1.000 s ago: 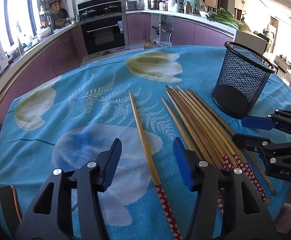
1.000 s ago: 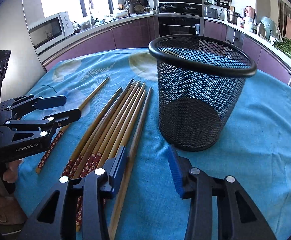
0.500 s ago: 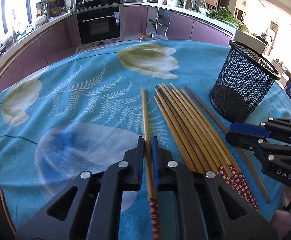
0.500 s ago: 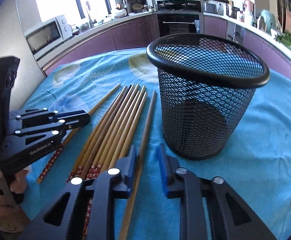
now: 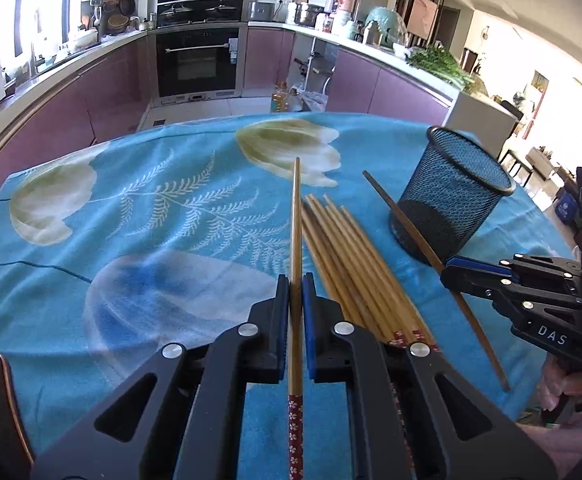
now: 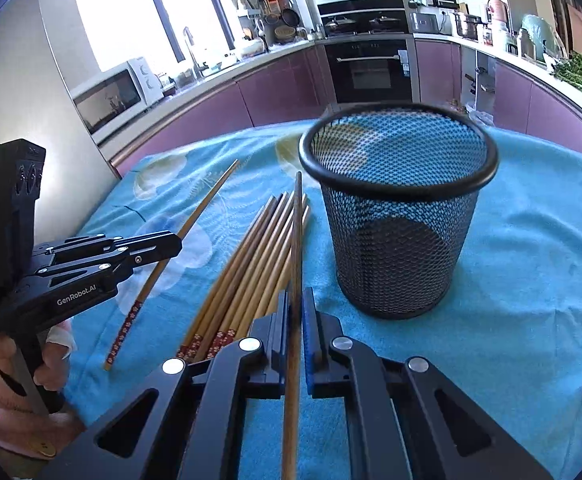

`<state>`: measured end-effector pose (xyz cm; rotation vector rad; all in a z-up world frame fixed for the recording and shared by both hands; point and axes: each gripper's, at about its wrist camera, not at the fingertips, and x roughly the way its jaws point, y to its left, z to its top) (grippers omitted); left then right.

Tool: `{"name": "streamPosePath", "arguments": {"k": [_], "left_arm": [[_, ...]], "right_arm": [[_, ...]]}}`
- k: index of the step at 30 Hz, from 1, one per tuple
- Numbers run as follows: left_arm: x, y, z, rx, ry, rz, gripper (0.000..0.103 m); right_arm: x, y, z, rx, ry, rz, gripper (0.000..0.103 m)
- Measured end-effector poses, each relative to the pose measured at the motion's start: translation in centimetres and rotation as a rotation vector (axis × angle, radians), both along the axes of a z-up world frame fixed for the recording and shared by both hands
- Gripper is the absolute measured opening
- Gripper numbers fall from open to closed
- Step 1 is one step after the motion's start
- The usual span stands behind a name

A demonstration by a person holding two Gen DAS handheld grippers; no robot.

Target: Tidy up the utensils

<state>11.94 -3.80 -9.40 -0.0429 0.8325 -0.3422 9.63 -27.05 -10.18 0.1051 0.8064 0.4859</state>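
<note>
On the blue floral tablecloth point(image 5: 163, 216), amid a purple-cabinet kitchen, our left gripper point(image 5: 295, 292) and right gripper point(image 6: 295, 308) each clamped one chopstick; spare chopsticks point(image 5: 347, 264) lay beside the mesh holder point(image 6: 399, 216).

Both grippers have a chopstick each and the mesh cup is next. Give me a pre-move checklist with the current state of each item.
1. Left gripper shut on the light chopstick: ok, clamped between both pads.
2. Right gripper shut on the darker chopstick: ok.
3. Mesh cup upright on the tablecloth: ok.
4. Cup interior free: ok, nothing shows inside through the mesh.
5. Held chopsticks clear of the remaining bundle: cannot tell; in the right wrist view the dark one overlaps the bundle.
6. The two grippers apart from each other: ok, a clear gap between them in both views.
</note>
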Motion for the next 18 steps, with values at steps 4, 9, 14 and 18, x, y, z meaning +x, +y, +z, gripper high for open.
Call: {"name": "streamPosePath", "arguments": {"k": [4, 9, 14, 18], "left_arm": [[-0.9, 0.5, 1.5, -0.032, -0.028, -0.02, 0.008], [-2.2, 0.9, 4.3, -0.087, -0.073, -0.054, 0.008], [-3.8, 1.2, 7.3, -0.141, -0.128, -0.088, 0.007], [-5.0, 1.1, 9.8, -0.179, -0.18, -0.109, 0.007]], "right_arm": [[-0.8, -0.7, 1.6, 0.033, -0.044, 0.011, 0.006], [-1.7, -1.9, 3.6, 0.1, -0.101, 0.021, 0.005], [-2.7, -2.8, 5.3, 0.134, -0.17, 0.026, 0.005], [-3.1, -3.3, 6.5, 0.148, -0.219, 0.025, 0.005]]}}
